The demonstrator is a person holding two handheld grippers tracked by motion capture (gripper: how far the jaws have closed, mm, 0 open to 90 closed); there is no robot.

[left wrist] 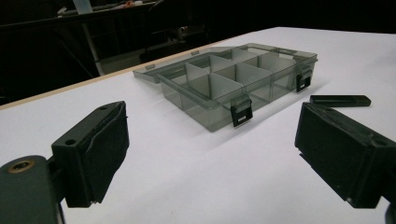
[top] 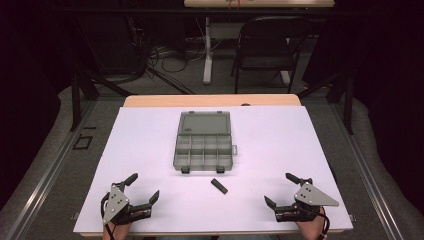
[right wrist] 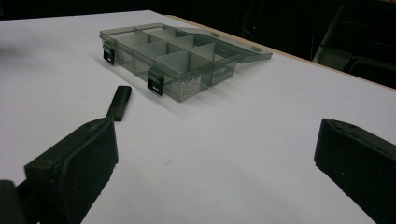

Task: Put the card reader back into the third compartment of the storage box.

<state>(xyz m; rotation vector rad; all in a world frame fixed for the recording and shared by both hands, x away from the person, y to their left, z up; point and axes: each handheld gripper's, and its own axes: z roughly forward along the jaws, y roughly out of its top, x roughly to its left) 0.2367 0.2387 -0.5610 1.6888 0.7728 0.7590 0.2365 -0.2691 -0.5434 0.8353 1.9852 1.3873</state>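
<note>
Two claws rest at the table's [top: 150, 150] near edge, left claw [top: 142, 189] and right claw [top: 280, 190], both wide open and empty. Between them lies one black bar [top: 219, 186]. Just beyond, one open compartment box [top: 204, 150] holds nothing.

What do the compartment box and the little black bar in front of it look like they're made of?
The compartment box looks like smoky, translucent grey plastic: its dividers show through the walls, and it has black latches in front. The small black bar looks like matte black plastic, with no shine; its material is less certain. Both lie on a white table cover with a flat, paper-like finish.
</note>
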